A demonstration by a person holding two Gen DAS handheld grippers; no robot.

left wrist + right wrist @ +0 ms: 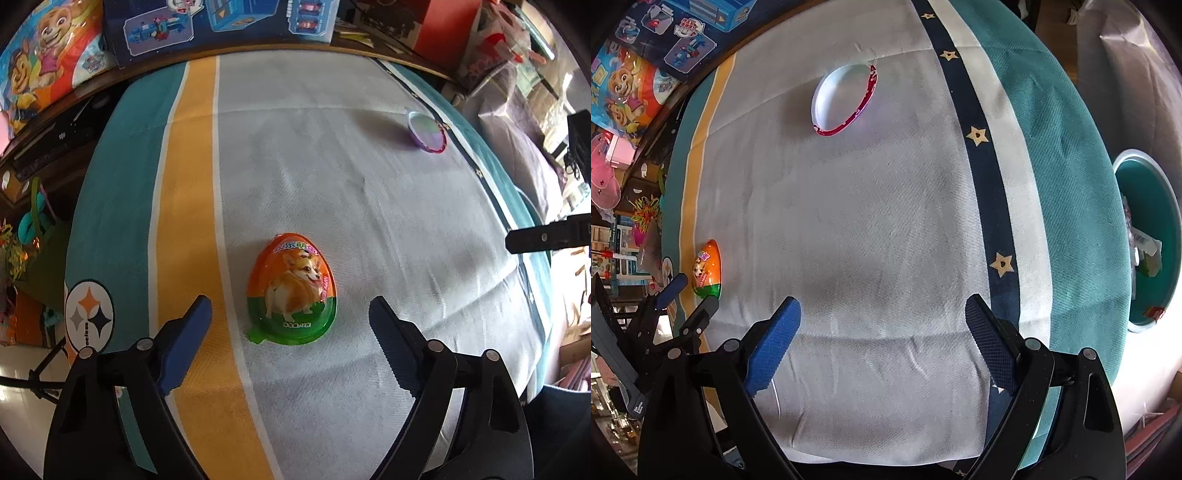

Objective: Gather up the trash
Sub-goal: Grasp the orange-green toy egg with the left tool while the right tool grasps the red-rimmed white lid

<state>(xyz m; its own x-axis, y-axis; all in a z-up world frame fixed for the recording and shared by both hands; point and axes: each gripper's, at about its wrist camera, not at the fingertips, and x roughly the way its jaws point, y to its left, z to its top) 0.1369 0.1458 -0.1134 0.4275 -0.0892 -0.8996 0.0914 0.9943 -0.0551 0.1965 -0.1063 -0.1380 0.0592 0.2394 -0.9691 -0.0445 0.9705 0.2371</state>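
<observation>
Left wrist view: the left gripper [290, 306] hangs above a bench draped in a woven cloth [332, 192] striped teal, yellow and pale grey, its blue ribbed jaws spread apart with nothing gripped. Just ahead of them, near the bench's near edge, lies one glossy egg-shaped plastic package [292, 291], orange over green, printed with a corgi, its flat rim and tab on the cloth. One empty half-shell [426, 131], purple-rimmed, sits well apart toward the far right corner. Cartoon toy boxes [221, 26] line the far edge.

Right wrist view: the right gripper [882, 312] is likewise wide open and empty over bare grey cloth. The half-shell [844, 99] lies toward the far edge; the package [707, 269] rests at the left edge, just ahead of the left gripper [690, 291]. A round teal bin [1154, 236] holding scraps stands beyond the right edge.
</observation>
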